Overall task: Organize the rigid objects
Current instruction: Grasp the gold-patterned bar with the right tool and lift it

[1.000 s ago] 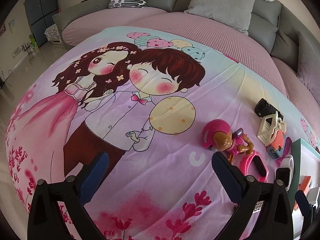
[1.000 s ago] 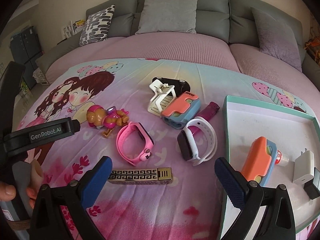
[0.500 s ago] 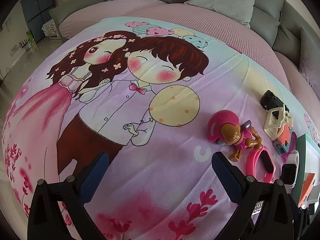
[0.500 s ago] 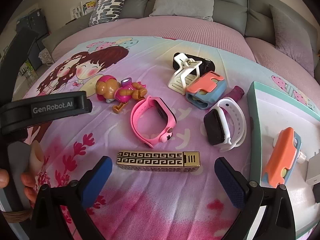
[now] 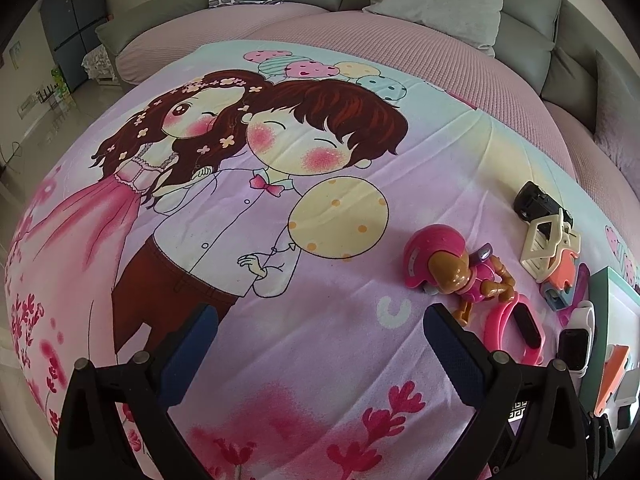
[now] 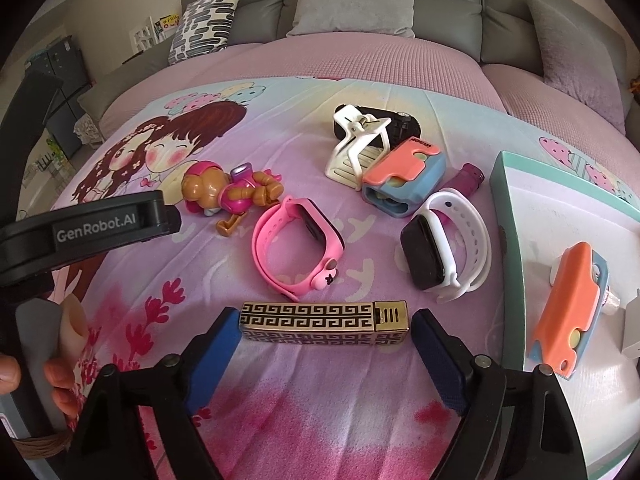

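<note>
On cartoon bedsheet [image 6: 320, 420], right gripper [image 6: 324, 326] closing around gold lighter [image 6: 324, 322].

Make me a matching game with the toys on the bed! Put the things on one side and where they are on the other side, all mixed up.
Things:
1. gold lighter
2. white watch
3. toy puppy
4. orange and blue case

Places:
A. inside the white tray
B. next to the pink watch, on its left
C. between the right gripper fingers
D. just left of the tray

Pairs: 1-C, 2-D, 3-B, 4-A
</note>
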Demonstrator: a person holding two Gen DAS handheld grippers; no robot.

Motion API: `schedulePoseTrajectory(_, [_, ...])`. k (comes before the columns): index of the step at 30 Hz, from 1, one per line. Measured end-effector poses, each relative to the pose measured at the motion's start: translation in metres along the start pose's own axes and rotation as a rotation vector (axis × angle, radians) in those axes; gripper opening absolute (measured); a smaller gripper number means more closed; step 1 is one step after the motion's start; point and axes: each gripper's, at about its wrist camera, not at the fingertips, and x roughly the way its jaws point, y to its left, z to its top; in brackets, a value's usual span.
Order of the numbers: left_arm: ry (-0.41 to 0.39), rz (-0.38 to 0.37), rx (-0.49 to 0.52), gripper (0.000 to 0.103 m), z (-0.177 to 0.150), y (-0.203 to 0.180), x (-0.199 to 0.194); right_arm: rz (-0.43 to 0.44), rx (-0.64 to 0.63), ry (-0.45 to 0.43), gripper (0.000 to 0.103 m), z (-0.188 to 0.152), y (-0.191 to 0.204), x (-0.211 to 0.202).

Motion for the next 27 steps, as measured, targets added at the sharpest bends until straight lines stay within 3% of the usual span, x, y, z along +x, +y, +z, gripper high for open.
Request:
schedulePoseTrajectory(15, [-0.034,-0.028,0.027,0.102,0.003,-0.011,-0.006,0.009,0.050,-0.022,0.084,0.002,-0.010,-0.005])
schedulePoseTrajectory(27, [-0.080,-0.067,0.032,0.102,0.005,-0.021,-0.005,-0.025,0.123,-0.160,0.084,0.009,-0.030,-0.041])
